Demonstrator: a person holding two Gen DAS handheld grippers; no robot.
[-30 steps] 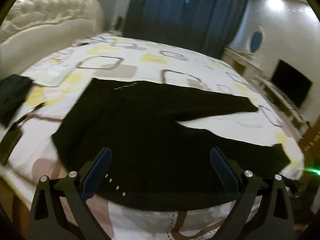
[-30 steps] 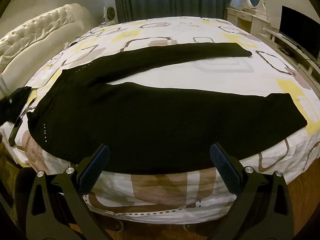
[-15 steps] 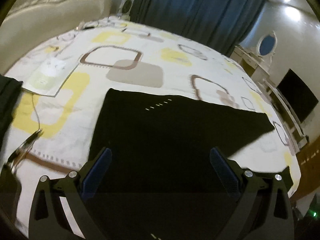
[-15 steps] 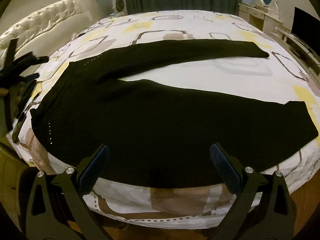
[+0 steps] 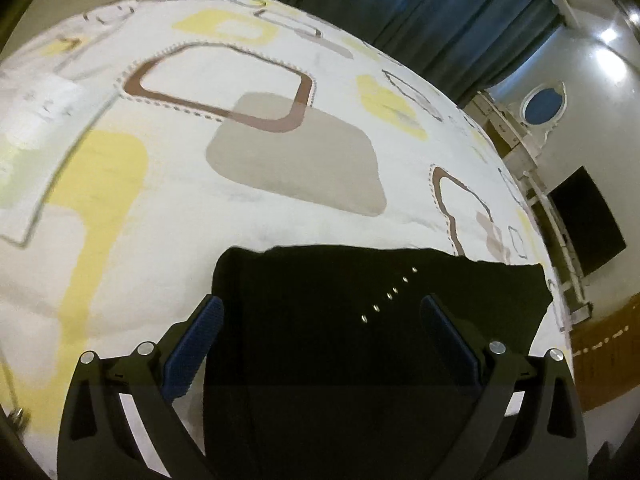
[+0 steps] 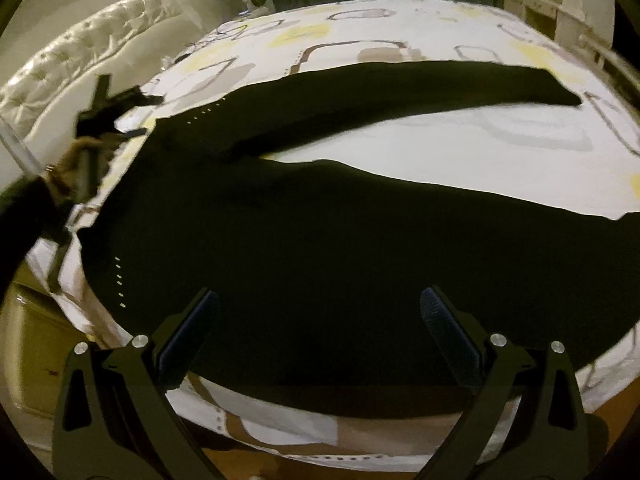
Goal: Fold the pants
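Note:
Black pants [image 6: 304,240] lie flat on the bed, waistband to the left, both legs spread out to the right. In the left wrist view the waistband's far corner [image 5: 360,320] with a row of small silver studs fills the bottom. My left gripper [image 5: 322,308] hovers open just above that waistband, nothing between its blue pads. It also shows in the right wrist view as a dark blurred tool [image 6: 108,112] at the waistband's far-left corner, held by a hand. My right gripper [image 6: 320,304] stands open over the near leg at the bed's front edge, holding nothing.
The bedspread [image 5: 260,152] is white with yellow, brown and grey squares. A tufted white headboard [image 6: 80,52] stands at the left. Dark curtains [image 5: 420,8], a dresser with an oval mirror [image 5: 542,100] and a black TV screen [image 5: 588,220] line the far side.
My left gripper has moved forward and down onto the far corner of the waistband. My right gripper has closed in toward the near leg.

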